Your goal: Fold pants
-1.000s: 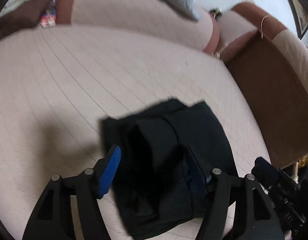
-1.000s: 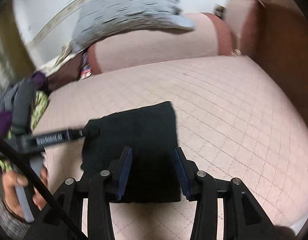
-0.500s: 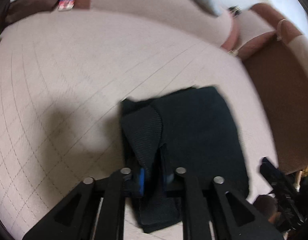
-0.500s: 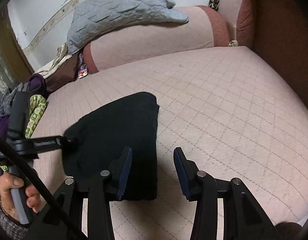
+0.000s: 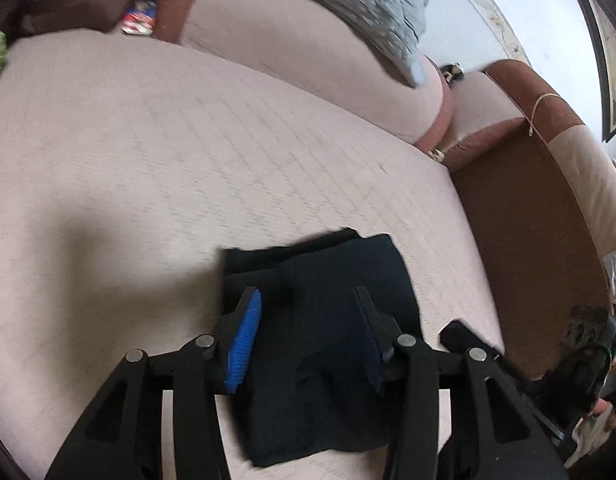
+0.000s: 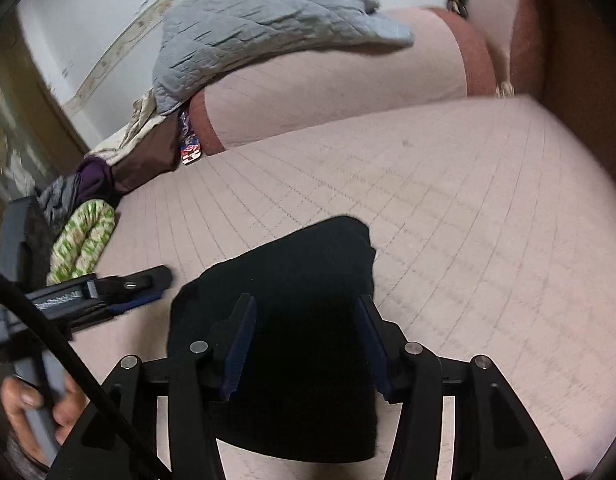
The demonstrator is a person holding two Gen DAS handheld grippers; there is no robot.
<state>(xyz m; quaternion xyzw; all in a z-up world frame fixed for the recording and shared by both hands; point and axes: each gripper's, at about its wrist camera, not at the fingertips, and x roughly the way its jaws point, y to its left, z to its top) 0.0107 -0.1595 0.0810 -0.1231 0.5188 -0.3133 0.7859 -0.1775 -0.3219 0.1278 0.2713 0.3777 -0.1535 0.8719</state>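
Note:
The black pants (image 5: 328, 280) lie folded into a compact rectangle on the pink quilted mattress (image 5: 187, 168). My left gripper (image 5: 308, 336) hovers over their near half. Its jaws are opening, and the blue pads (image 5: 243, 340) stand apart without pinching the cloth. In the right wrist view the pants (image 6: 308, 264) lie under my right gripper (image 6: 308, 344). Its jaws are also opening, with cloth below them but not gripped. The left gripper (image 6: 147, 280) shows just left of the pants, held by a person's hand (image 6: 35, 404). A fingertip of the right gripper (image 5: 456, 332) shows beside the pants' right edge.
A long pink bolster (image 6: 328, 88) with a grey quilted blanket (image 6: 267, 20) on it lines the far side. A brown padded side wall (image 5: 520, 240) bounds the right. Green and purple clothes (image 6: 83, 236) are piled at the left edge.
Half a second ago my left gripper was pinched on a raised fold of the pants. It has since let go, its jaws spread and the fold lying flat. My right gripper shifted left over the pants and widened slightly.

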